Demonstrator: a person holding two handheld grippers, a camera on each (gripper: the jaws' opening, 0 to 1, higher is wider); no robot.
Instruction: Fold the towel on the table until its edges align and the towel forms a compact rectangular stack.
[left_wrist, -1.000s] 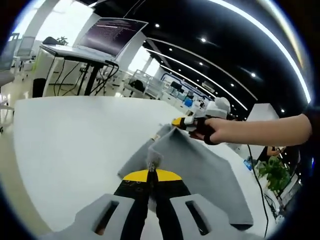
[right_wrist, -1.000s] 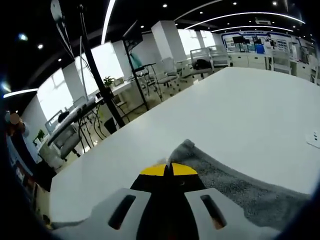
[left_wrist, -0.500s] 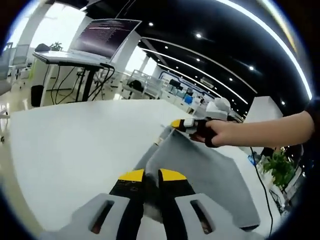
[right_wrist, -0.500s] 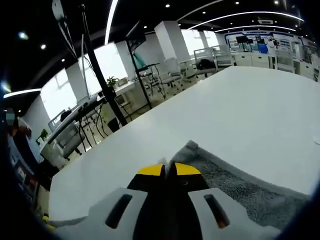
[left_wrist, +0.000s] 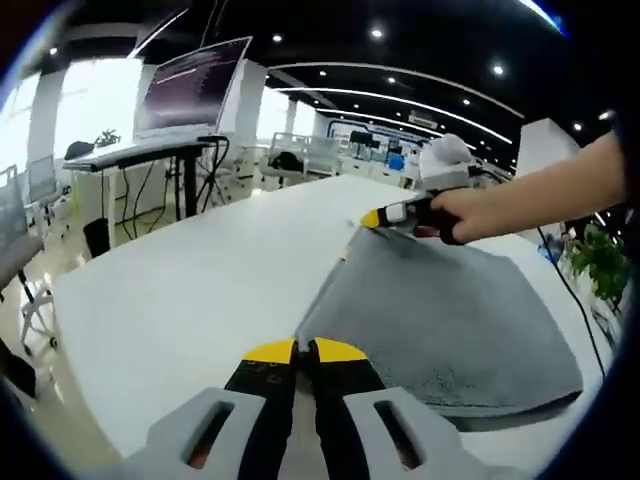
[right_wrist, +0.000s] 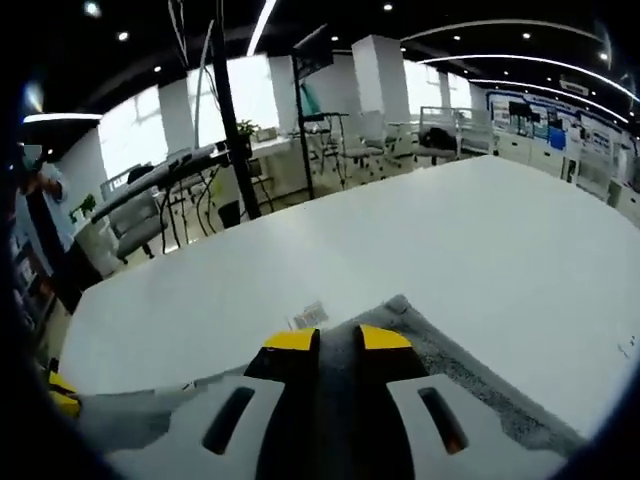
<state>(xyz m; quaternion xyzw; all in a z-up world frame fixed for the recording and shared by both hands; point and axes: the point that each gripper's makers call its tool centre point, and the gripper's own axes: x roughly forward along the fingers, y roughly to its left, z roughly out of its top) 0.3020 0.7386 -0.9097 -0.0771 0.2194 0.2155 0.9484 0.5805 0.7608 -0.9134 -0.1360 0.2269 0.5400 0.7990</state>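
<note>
grey towel lying flat on the white bench, a gripper at each near corner

in the left gripper view the grey towel (left_wrist: 440, 320) lies spread flat on the white bench (left_wrist: 200, 290), a roughly rectangular sheet with its far left corner under the right gripper (left_wrist: 372, 217), which a person's hand (left_wrist: 480, 212) holds from the right side of the view. the left gripper (left_wrist: 295, 350) sits at the towel's near left corner, its yellow-tipped jaws almost together with a thin slot between them; whether cloth is caught in that slot cannot be told.

in the right gripper view the right gripper (right_wrist: 338, 338) rests over a corner of the towel (right_wrist: 450, 360), the grey cloth running back under and to the right of the jaws. the yellow tips stand slightly apart with a dark gap between them, and the towel edge lies just ahead of them; whether they pinch it cannot be told. a small white tag (right_wrist: 308, 317) lies on the bench (right_wrist: 450, 240) just beside that corner. a yellow tip of the left gripper shows at the lower left edge.
</note>
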